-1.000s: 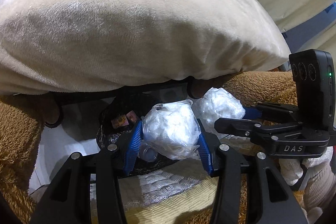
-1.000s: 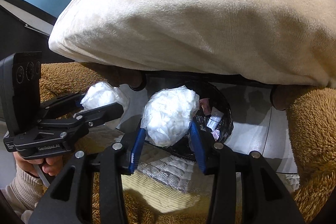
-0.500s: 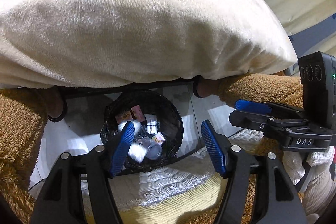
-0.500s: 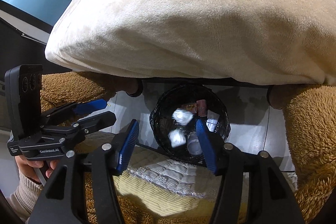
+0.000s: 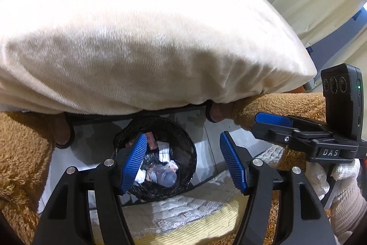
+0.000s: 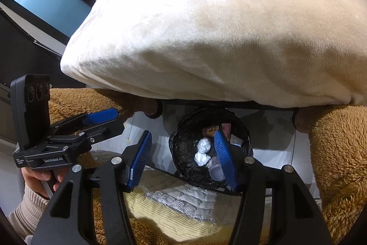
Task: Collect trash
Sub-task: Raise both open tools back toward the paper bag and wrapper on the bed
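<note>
Looked down past ribbed blue pads on black jaws: left gripper (image 5: 183, 162) parted wide and empty, right gripper (image 6: 183, 159) likewise apart with nothing between. Had both just been opening. Found, beyond and below the fingertips, a round bin (image 5: 183, 141) lined with crinkled black plastic, holding the trash: crumpled white wads (image 6: 203, 152), a clear bottle (image 5: 166, 177), small printed wrappers. Filled the upper field ahead of the fingers with a plush cream cushion (image 5: 142, 38), flanked by shaggy tan fleece (image 6: 339, 153). Read "DAS" on the right gripper's side from the left view, "GenRobot.AI" on the left gripper's side from the right. Showed a bare hand (image 6: 37, 178) only in the right view, a knit-gloved hand (image 5: 325, 176) only in the left.
</note>
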`<state>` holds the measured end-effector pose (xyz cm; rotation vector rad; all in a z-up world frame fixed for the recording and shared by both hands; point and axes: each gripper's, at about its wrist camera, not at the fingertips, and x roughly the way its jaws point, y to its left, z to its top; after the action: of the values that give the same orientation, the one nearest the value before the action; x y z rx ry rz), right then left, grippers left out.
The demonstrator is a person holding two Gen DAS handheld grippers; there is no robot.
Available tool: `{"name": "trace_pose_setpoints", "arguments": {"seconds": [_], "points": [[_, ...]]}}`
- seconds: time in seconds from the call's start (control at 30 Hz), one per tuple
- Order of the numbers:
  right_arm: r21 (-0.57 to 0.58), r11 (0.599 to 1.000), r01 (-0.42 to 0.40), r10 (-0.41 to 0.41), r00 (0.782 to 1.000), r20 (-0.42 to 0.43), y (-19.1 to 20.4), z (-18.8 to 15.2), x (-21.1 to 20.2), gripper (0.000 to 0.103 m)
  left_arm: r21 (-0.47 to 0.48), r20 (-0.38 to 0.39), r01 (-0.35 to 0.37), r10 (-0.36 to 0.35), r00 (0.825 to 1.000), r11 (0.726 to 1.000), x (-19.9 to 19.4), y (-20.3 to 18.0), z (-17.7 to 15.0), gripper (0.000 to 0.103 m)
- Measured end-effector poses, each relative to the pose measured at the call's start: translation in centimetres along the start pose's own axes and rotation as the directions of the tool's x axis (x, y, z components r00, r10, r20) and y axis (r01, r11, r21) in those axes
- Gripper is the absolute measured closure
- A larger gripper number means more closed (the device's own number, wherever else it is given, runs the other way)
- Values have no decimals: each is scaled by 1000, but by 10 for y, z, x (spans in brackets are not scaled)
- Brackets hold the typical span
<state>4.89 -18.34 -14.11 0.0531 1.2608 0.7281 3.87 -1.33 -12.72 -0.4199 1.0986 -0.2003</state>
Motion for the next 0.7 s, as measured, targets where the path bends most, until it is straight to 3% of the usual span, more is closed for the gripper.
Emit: {"name": "trace_pose_setpoints", "arguments": {"seconds": [0.27, 0.47, 0.7], "points": [[-64, 998, 3, 7, 987, 162, 16, -2, -35, 46, 61, 150, 0, -9, 989, 998, -37, -11, -4, 38], [-109, 993, 42, -7, 952, 307, 30, -8, -70, 46, 120, 294, -9, -27, 956, 993, -76, -25, -13, 38], [-200, 973, 117, -33, 924, 380, 50, 1, -89, 45, 133, 406, -28, -29, 914, 991, -114, -29, 0, 38]]}}
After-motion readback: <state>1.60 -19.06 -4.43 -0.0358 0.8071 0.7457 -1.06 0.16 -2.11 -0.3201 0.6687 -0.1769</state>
